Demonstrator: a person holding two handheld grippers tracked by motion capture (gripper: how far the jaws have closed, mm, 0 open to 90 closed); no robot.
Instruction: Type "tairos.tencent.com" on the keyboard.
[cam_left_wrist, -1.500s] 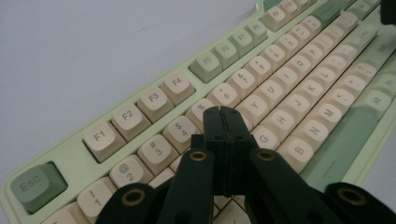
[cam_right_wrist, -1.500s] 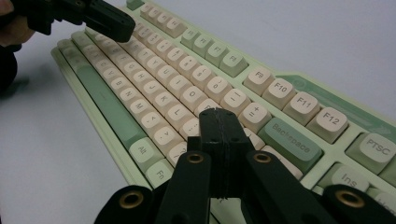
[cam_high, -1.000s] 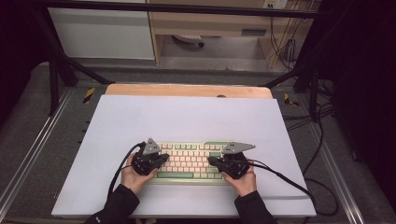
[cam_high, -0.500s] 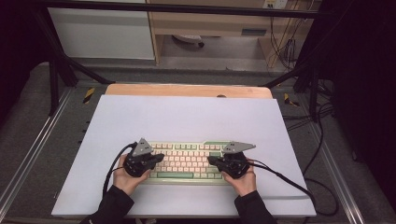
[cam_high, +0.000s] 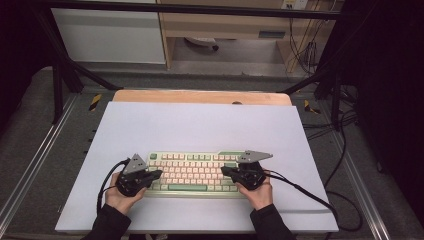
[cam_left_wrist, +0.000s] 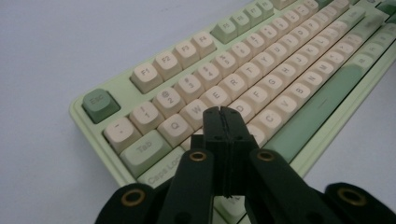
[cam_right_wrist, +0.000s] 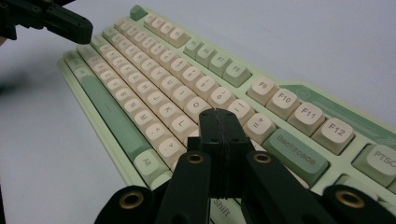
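**Closed tools poised over a pastel keyboard**

A pale green keyboard (cam_high: 192, 172) with cream keys lies near the front of the white surface (cam_high: 200, 125). The left tool (cam_left_wrist: 222, 114), jaws shut on nothing, hovers over the Q-W-E letters; the right tool (cam_right_wrist: 219, 116), likewise closed, hangs near Backspace, legends unreadable from above.
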